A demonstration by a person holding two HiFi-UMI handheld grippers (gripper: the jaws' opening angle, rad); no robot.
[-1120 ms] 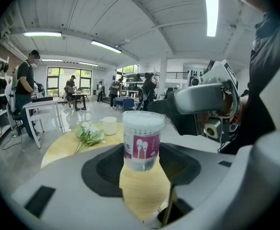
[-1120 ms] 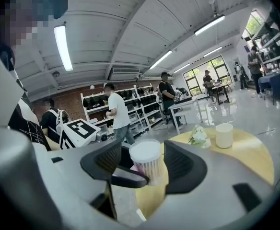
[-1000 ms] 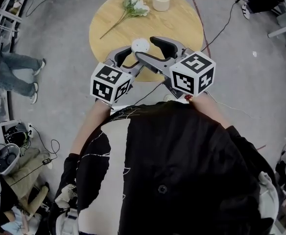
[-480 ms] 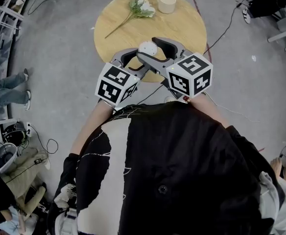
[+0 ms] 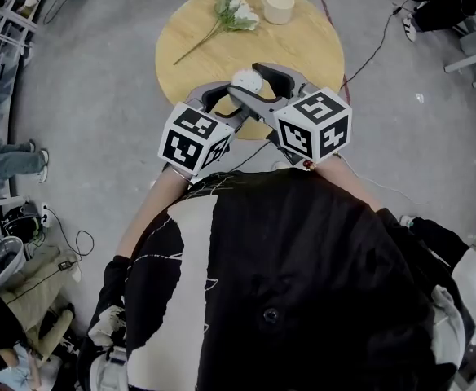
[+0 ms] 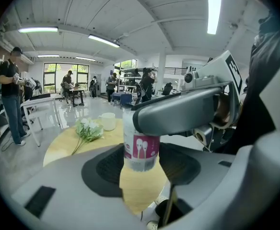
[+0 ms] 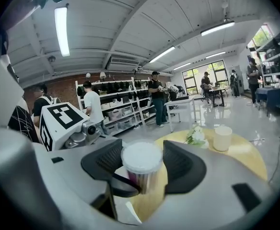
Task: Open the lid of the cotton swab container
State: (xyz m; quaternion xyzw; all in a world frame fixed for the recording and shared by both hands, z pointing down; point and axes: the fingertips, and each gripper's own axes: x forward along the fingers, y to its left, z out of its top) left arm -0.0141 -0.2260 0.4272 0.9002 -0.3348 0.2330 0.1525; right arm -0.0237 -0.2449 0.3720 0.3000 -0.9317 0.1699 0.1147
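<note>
Over a grey concrete floor point(image 5: 91, 96) a person in a black and white top point(image 5: 303, 283) stands at the near edge of a round wooden bench point(image 5: 303, 51). The person holds both tools close together above the bench's near rim, so that their jaws cross.

From the head view, each tool's marker cube sits toward the person, the left cube point(image 5: 193, 137) just beside the right cube point(image 5: 313, 125).

The left gripper point(image 6: 141, 163) is clamped on the cotton swab container point(image 6: 141, 150). Its two dark pads press the lower sides of the clear cylinder, at and below the pink label. The container stands upright in the air, its base clear of the bench top beneath it.

The right gripper point(image 7: 142, 166) reaches in from the other side at the height of the lid point(image 7: 141, 158). The lid is round and whitish and sits on the container. It stands between the right gripper's pads, and these jaws have just been closing. The left pad is at the lid's edge and the right pad shows a sliver of gap, so the right gripper is not yet gripping. In the left gripper view, one grey jaw of the right gripper lies across the container's upper part.

Well apart, on the far side of the bench, lie a sprig of white flowers point(image 5: 236, 10) and, just beside it, a cream cup point(image 5: 279, 6).
</note>
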